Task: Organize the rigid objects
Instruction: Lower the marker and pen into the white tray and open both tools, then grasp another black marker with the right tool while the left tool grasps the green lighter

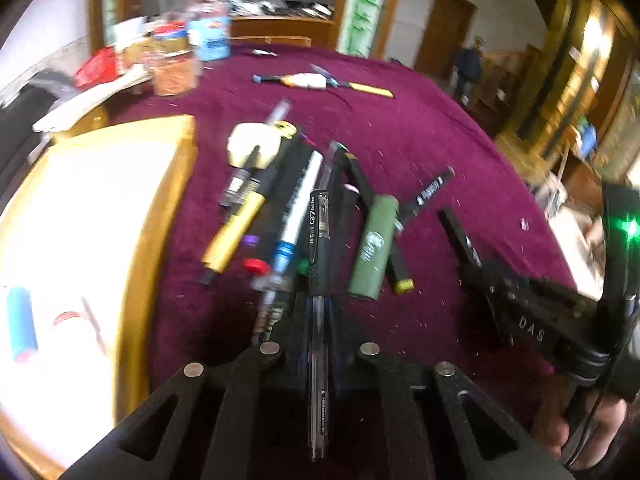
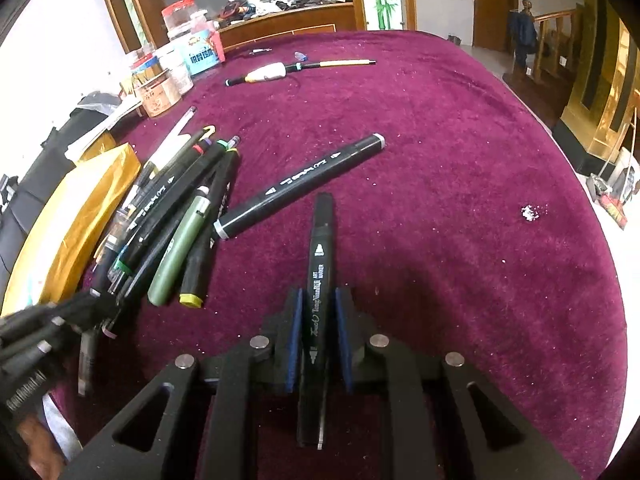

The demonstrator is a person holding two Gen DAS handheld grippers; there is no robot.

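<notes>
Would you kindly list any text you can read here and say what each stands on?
"Touch", "TongYianRui", "ART MARKER": black marker clamped in the right gripper.
"GP7 Gel Pen": black gel pen clamped in the left gripper.
"DAS": right gripper body, left wrist view.
Blue jar label, green pen logo: unreadable.

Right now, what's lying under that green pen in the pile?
The green pen rests across black markers; one with a yellow cap pokes out beside it. Whatever lies deeper under the pile is covered.

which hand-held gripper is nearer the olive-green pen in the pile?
Left. The left hand-held gripper, shut on a black gel pen, sits at the pile beside the olive-green pen. The right hand-held gripper, holding a black art marker, stands off to its right.
</notes>
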